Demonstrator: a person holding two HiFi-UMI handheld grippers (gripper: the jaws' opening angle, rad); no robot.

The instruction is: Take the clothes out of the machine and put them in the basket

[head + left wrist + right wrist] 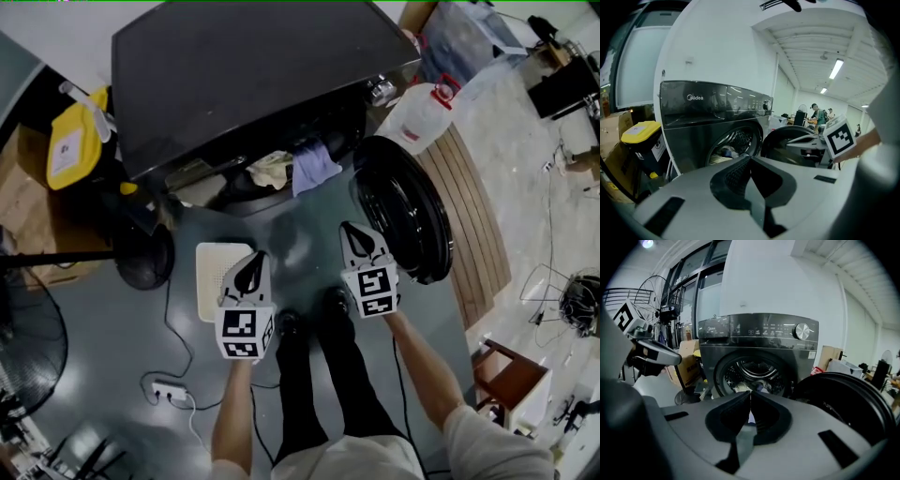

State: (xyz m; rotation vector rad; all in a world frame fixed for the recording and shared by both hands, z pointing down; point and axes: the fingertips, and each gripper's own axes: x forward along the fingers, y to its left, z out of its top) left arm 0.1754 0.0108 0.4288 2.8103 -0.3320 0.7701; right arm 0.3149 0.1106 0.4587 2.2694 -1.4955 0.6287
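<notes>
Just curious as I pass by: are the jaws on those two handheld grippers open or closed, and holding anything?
Left gripper: jaws closed, holding nothing.
Right gripper: jaws closed, holding nothing.

One washing machine [253, 75], one open door [403, 206], two garments [272, 169] [314, 164], one basket [223, 267], two tongs [258, 258] [349, 230].

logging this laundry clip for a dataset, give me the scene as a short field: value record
machine: dark front-load washer, facing the person
door: round door swung fully open, on the person's right
clothes: cream and lilac pieces hanging out of the drum mouth
basket: white basket on the floor by the left gripper, no clothes seen in it
left gripper: jaws together, empty, aimed at the drum
right gripper: jaws together, empty, aimed at the drum
</notes>
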